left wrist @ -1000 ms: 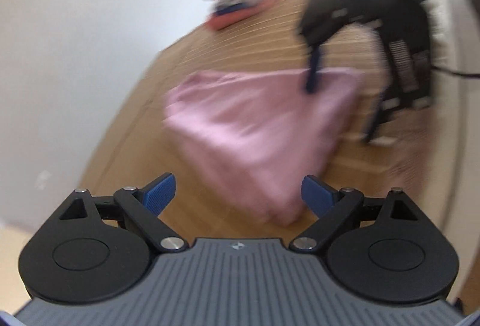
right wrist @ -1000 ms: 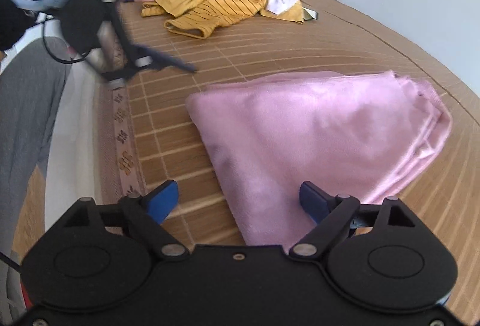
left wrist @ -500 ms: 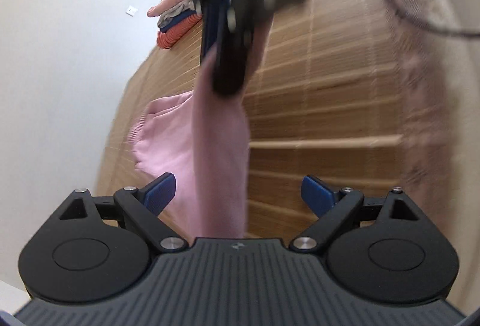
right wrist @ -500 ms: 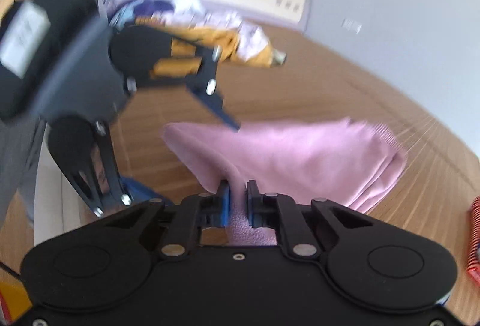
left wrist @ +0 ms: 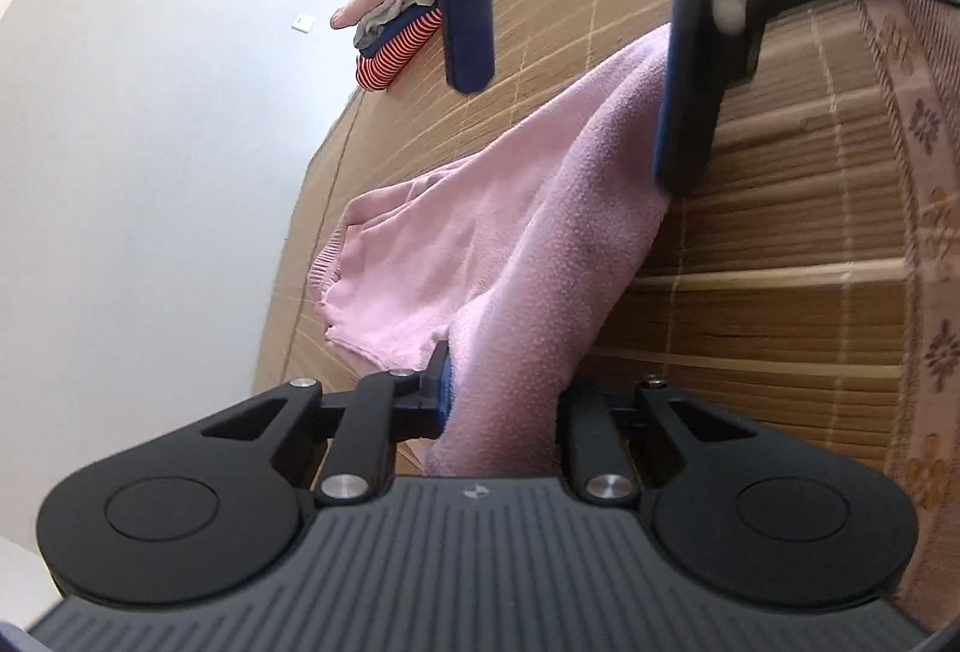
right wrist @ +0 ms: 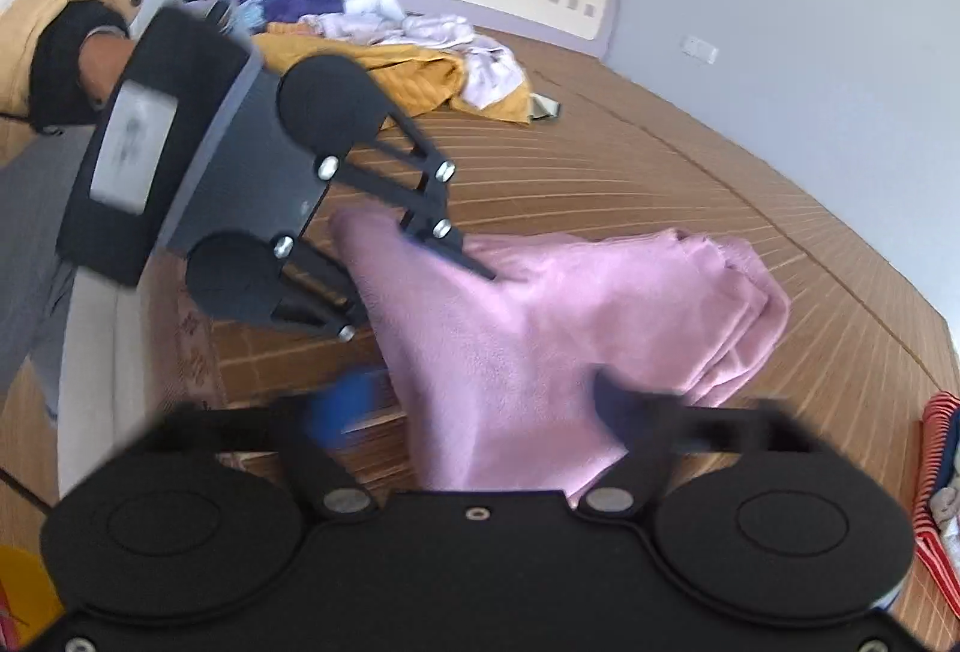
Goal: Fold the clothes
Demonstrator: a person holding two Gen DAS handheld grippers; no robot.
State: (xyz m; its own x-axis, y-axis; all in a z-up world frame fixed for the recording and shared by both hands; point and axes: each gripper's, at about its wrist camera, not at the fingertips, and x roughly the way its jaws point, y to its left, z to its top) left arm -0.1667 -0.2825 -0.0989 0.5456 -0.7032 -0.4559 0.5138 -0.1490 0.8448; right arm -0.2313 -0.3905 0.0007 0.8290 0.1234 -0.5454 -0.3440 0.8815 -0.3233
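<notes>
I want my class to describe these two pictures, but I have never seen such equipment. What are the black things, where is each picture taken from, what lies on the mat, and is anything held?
No robot here: a person holds a two-fingered gripper in each hand, each with a camera looking along its fingers. The black shape at the bottom of each picture is that camera's own gripper; the black shape higher up is the other gripper.

On the bamboo mat lies a pink garment. Farther off are a loose pile of clothes and a folded stack.

The left gripper is closing on a fold of the pink garment, and cloth fills its jaws. The right gripper is opening; the cloth lies between its fingers but is not pinched.
</notes>
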